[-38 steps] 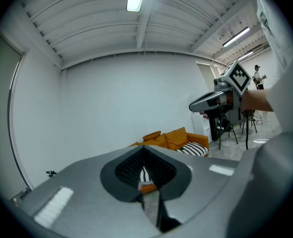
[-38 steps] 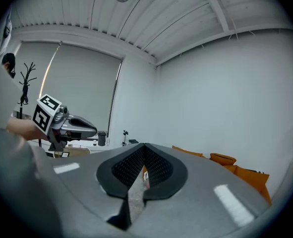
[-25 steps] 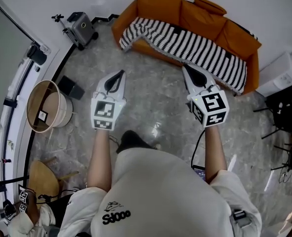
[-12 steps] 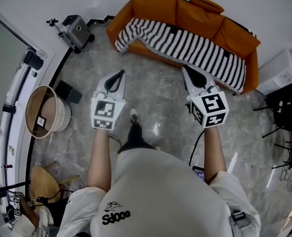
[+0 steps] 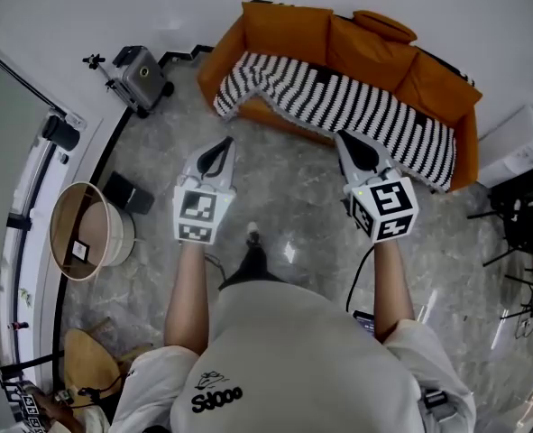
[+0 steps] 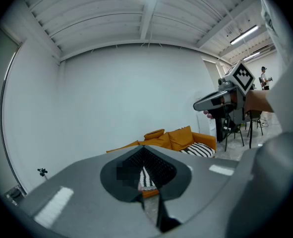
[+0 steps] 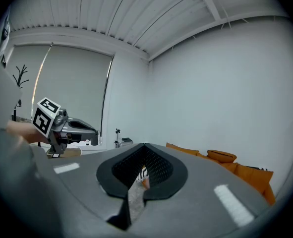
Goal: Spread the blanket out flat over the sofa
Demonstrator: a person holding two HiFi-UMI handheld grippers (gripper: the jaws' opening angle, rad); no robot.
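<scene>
An orange sofa (image 5: 374, 43) stands against the far wall. A black-and-white striped blanket (image 5: 356, 106) lies along its seat, with one end rumpled over the left arm. My left gripper (image 5: 227, 142) and right gripper (image 5: 341, 138) are held out side by side above the floor, short of the sofa, both shut with nothing in them. The left gripper view looks over its shut jaws at the sofa (image 6: 181, 135) and the blanket (image 6: 201, 149), with the right gripper (image 6: 201, 104) off to the right. In the right gripper view the left gripper (image 7: 94, 131) floats at left and the sofa (image 7: 235, 170) at right.
The floor is grey marble. A round wooden tub (image 5: 86, 233) and a small dark box (image 5: 122, 192) stand at the left. A grey wheeled case (image 5: 140, 72) sits by the wall. Black stands and chairs (image 5: 519, 224) and a white box (image 5: 519, 147) crowd the right.
The person has stepped toward the sofa, one foot now forward. Both grippers moved ahead with the person, still shut and level.
</scene>
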